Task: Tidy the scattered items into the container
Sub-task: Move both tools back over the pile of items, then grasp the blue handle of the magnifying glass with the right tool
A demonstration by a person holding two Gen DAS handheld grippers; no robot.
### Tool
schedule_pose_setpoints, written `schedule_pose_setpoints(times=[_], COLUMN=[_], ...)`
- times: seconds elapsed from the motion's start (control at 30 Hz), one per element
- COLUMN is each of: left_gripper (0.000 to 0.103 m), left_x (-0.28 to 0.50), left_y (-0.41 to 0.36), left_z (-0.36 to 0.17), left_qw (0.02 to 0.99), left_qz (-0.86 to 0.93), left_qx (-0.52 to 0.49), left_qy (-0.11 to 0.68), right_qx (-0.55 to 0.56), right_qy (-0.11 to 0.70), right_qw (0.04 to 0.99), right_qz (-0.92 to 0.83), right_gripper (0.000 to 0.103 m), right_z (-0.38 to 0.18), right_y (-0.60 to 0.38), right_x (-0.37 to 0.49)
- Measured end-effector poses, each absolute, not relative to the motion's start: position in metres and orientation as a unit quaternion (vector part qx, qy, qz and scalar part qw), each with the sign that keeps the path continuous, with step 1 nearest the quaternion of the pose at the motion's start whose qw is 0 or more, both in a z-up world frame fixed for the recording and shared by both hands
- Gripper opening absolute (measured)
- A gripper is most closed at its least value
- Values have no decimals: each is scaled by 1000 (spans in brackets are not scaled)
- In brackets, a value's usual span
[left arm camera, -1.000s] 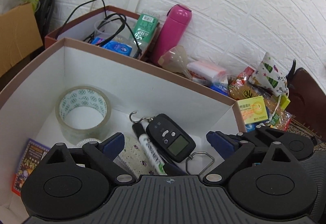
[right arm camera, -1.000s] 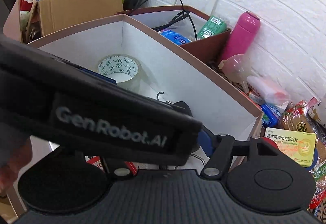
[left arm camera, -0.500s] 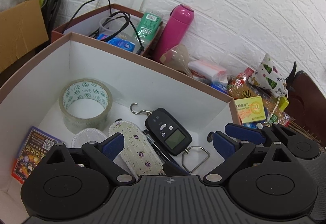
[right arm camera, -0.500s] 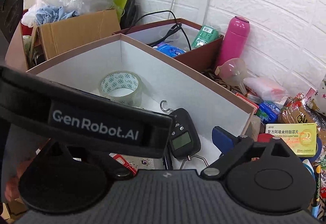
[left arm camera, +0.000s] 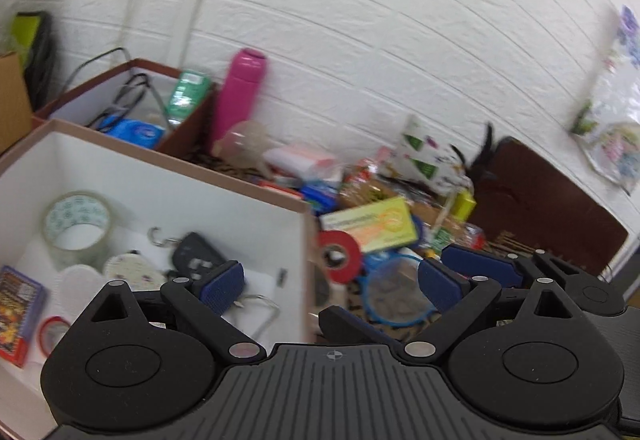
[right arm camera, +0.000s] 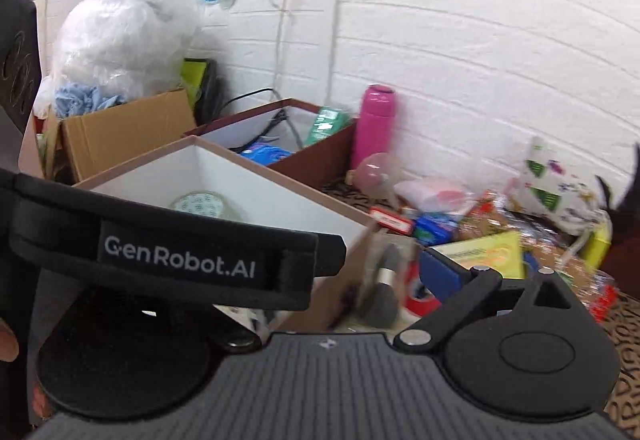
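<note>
The white-lined container (left arm camera: 256, 208) sits at the left; it holds a clear tape roll (left arm camera: 76, 228), a black hanging scale (left arm camera: 196, 256) and a small card box (left arm camera: 18, 308). My left gripper (left arm camera: 332, 282) is open and empty, over the container's right wall. Scattered items lie right of it: a red tape roll (left arm camera: 338, 254), a yellow-green medicine box (left arm camera: 370, 226) and a blue-rimmed disc (left arm camera: 394, 294). In the right wrist view the left gripper's strap (right arm camera: 176, 260) hides my right gripper's left finger; its right finger (right arm camera: 444, 276) stands wide, with nothing seen in it. The container (right arm camera: 280, 200) and red tape (right arm camera: 420, 300) show there.
A brown box (left arm camera: 120, 100) with cables and a green pack stands behind the container. A pink bottle (left arm camera: 240, 96) and funnel (left arm camera: 244, 140) stand by the brick wall. Snack packets (left arm camera: 368, 184) and a patterned pouch (left arm camera: 424, 148) crowd the right. A cardboard box (right arm camera: 120, 136) stands far left.
Both grippers have swung right and risen, from over the container's inside to its right wall and the scattered pile. The left gripper stays open and empty.
</note>
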State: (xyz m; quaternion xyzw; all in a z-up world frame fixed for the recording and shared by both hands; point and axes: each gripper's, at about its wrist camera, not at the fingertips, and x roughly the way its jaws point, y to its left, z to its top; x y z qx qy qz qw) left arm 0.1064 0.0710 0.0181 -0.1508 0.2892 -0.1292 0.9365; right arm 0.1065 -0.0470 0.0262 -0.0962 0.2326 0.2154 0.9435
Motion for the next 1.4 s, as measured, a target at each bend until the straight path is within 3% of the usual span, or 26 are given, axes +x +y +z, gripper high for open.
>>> schedule_pose_setpoints(times=[0.3,0.63,0.87,1.0,1.17,1.23,1.3,1.33,1.4], left_gripper=[99,96,79,75,79,80,84,88,89], left_x=[102,137,169,179,183,182,179,178,177], left_y=[-13,-38,-40,-31,-32,-31,-30,-30,-27], left_z=[-15,-70,-89,-95,-95,-93,-91,-89,-87], left_qw=[919,916,913,917,923,922,921,921,917], left_qz=[-200,-164,-147,-122,-114,-115,-117,-118,-121], left_qx=[-125,-109,-125,-137,-123,-122,-121,-122,-132], left_qy=[315,350,360,354,346,349,350,352,356], right_qx=[-87,-54,-54,-53,-45,-50,-57,-55,-38], right_qy=[258,318,336,336,337,343,345,346,352], right_qw=[954,943,936,936,936,933,931,931,929], right_qz=[126,81,92,87,91,96,100,102,111], right_gripper=[99,98,86,81,74,69,53,49,26], right_z=[-4,-64,-83,-89,-95,-99,-103,-104,-105], right_y=[-126,-156,-151,-156,-158,-154,-152,-152,-155], right_x=[84,112,144,158,177,182,185,186,189])
